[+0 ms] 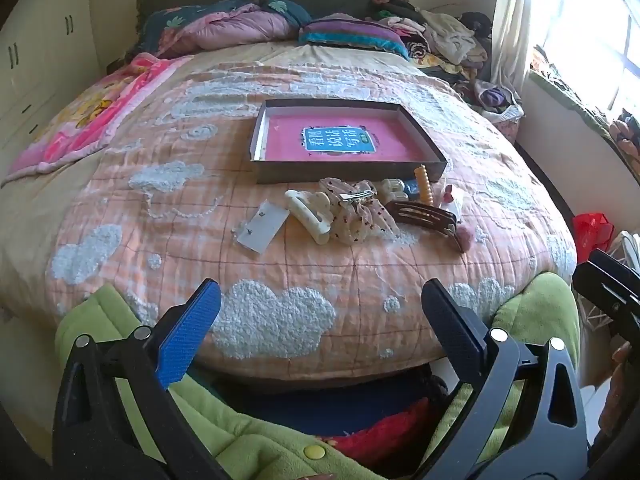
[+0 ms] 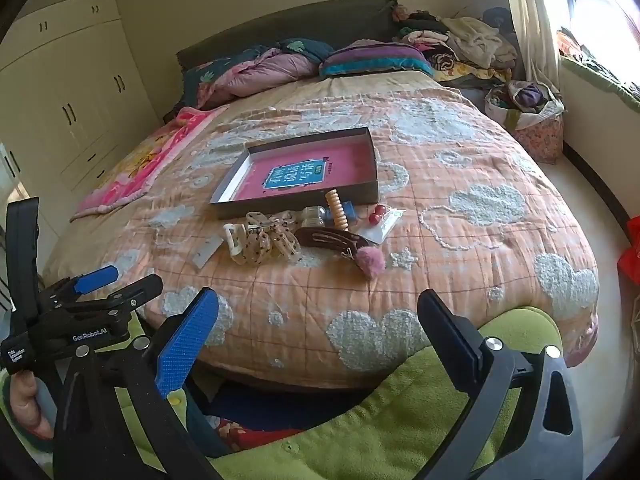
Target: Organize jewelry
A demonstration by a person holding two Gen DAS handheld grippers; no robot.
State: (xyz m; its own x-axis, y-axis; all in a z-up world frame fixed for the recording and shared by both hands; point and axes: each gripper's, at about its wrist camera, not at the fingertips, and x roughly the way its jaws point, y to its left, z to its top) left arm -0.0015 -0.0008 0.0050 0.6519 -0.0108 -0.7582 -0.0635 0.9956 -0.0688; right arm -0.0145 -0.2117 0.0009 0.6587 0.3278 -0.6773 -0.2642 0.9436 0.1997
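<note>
Bedspread point(image 1: 320, 264) holds scattered hair clips point(image 1: 352, 208) — untidy.

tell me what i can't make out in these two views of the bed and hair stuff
- Small blue item: left wrist view, mostly hidden behind the yellow spiral tie; kind unclear.
- White card: both views, what is pinned on it is too small to tell.
- Tray: its label print is distorted by the fisheye.
- Right gripper: cut off by the left wrist view's right edge.

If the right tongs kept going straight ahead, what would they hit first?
Probably the orange quilt, then the brown hair clip in the pile before the tray; depth is unclear. Right tongs are open.
</note>
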